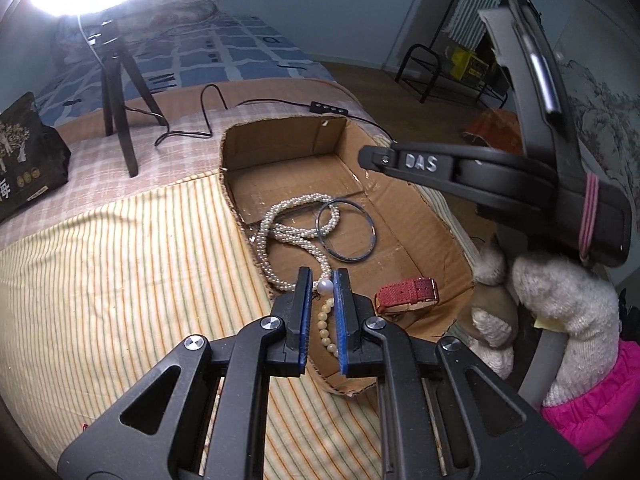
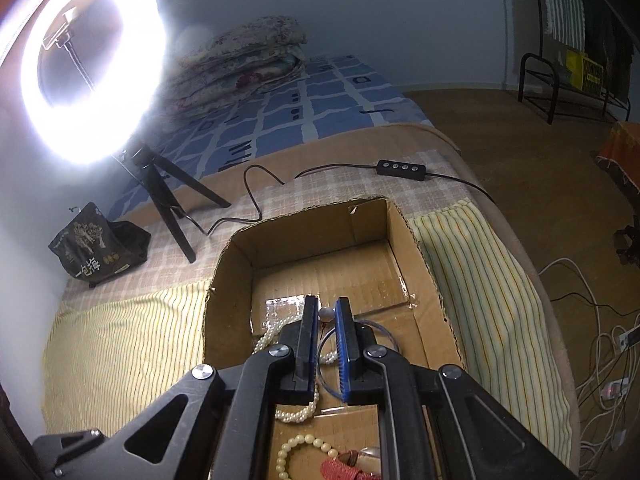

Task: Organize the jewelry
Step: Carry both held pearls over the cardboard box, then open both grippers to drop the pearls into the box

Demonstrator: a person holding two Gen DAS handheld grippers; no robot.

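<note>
A cardboard box (image 1: 440, 240) lies open on the bed and holds a twisted pearl necklace (image 1: 288, 236), a thin blue bangle (image 1: 347, 230), a red watch strap (image 1: 408, 290) and a cream bead bracelet (image 1: 326, 330). My left gripper (image 1: 323, 280) hovers over the box's near edge, jaws narrowly apart around a white pearl (image 1: 325, 287). My right gripper (image 2: 327, 310) hangs over the box (image 2: 428, 276), jaws close around a white pearl (image 2: 327, 313). Below it lie the necklace (image 2: 298, 412), bangle (image 2: 384, 330), bead bracelet (image 2: 298, 446) and strap (image 2: 346, 470).
A ring light (image 2: 92, 60) on a tripod (image 1: 118, 120) stands behind the box with its cable and switch (image 2: 400, 169). A black bag (image 1: 28, 160) sits at the left. A plush toy (image 1: 568, 300) is right of the box. The right gripper's body (image 1: 480, 172) reaches over the box.
</note>
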